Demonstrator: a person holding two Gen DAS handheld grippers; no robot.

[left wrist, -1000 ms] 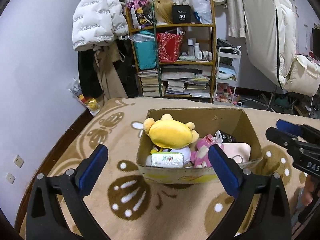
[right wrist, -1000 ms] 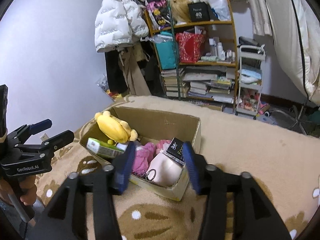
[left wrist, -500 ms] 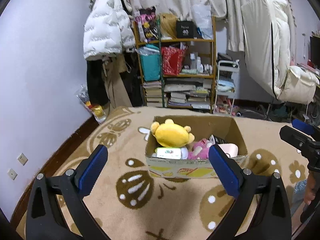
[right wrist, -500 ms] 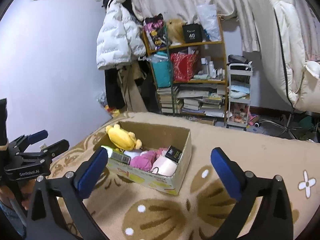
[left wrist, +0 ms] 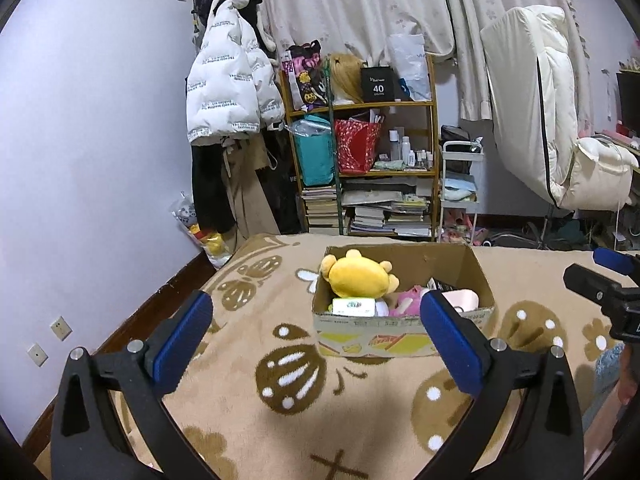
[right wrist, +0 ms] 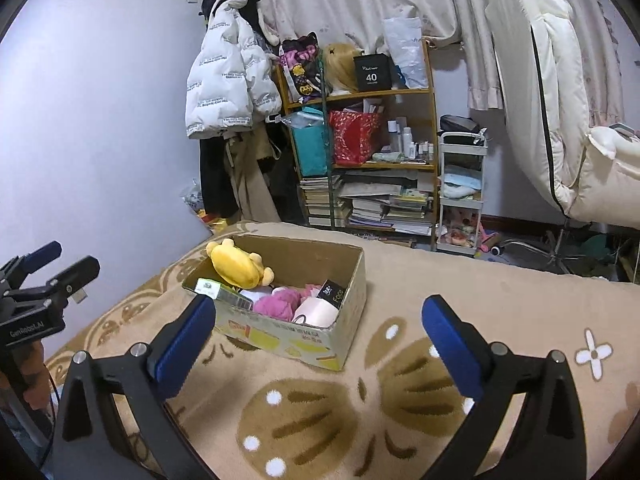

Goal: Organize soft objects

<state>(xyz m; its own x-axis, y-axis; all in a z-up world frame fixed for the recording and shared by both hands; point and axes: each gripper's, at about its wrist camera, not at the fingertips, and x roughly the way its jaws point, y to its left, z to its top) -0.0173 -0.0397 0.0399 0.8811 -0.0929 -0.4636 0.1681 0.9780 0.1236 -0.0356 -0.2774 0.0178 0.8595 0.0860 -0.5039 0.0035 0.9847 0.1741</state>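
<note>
A cardboard box (left wrist: 400,332) sits on a beige patterned blanket (left wrist: 304,400). In it lie a yellow plush toy (left wrist: 358,278), a green and white tissue pack (left wrist: 354,306), a pink plush (left wrist: 404,304), a pale pink pouch (left wrist: 464,298) and a black packet (right wrist: 334,294). My left gripper (left wrist: 316,344) is open and empty, pulled back in front of the box. My right gripper (right wrist: 320,336) is open and empty, back from the box (right wrist: 288,332) at its right front corner. Each gripper shows at the edge of the other's view.
A wooden shelf (left wrist: 360,168) crammed with books, bags and bottles stands behind the bed. A white puffer jacket (left wrist: 228,96) hangs on the wall at left. A white trolley (left wrist: 460,192) and a folded white duvet (left wrist: 552,120) stand at right.
Both grippers have pulled back and up from the box, which now looks smaller and farther. The right gripper's jaws have opened wide from a narrow gap.
</note>
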